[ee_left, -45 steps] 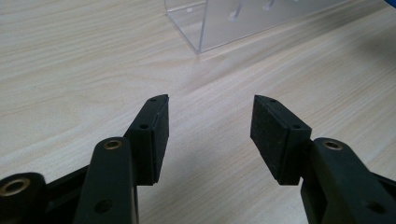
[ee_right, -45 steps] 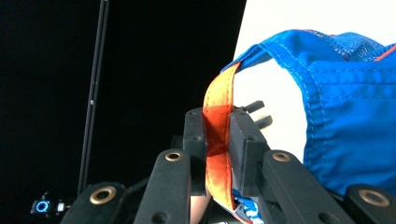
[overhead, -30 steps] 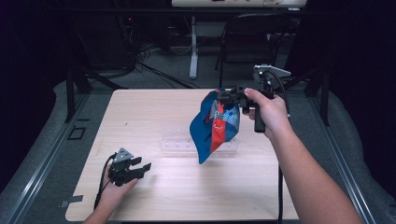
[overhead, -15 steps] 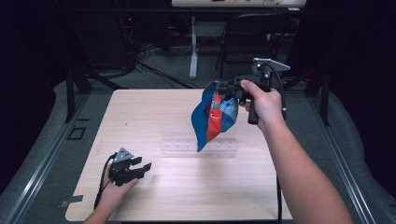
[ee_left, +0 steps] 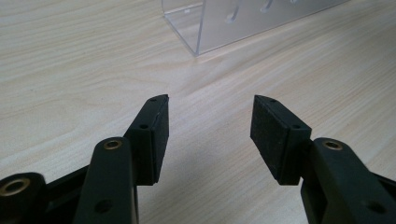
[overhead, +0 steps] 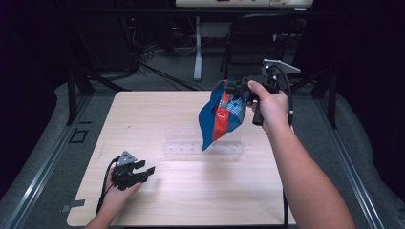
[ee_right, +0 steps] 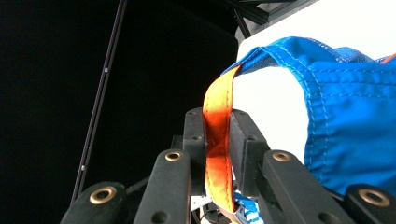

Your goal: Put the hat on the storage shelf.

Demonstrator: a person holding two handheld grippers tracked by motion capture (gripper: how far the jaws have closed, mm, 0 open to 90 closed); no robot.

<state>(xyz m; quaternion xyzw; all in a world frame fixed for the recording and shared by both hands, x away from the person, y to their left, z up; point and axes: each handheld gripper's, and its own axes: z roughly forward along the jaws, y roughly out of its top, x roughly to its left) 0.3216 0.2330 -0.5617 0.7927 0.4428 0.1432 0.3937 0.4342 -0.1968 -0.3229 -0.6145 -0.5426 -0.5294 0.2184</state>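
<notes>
The right gripper (overhead: 235, 88), closed on the orange strap (ee_right: 217, 140), holds the blue bag (overhead: 220, 114) above the clear acrylic rack (overhead: 203, 147); lower it slowly, while the open left gripper (overhead: 145, 170) waits on the table (overhead: 143, 114).

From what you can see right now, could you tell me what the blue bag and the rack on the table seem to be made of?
The blue bag looks like woven synthetic fabric, matte, with visible stitched seams and an orange webbing strap. The rack appears to be clear acrylic or similar plastic: glossy, see-through, with bright edges.
</notes>
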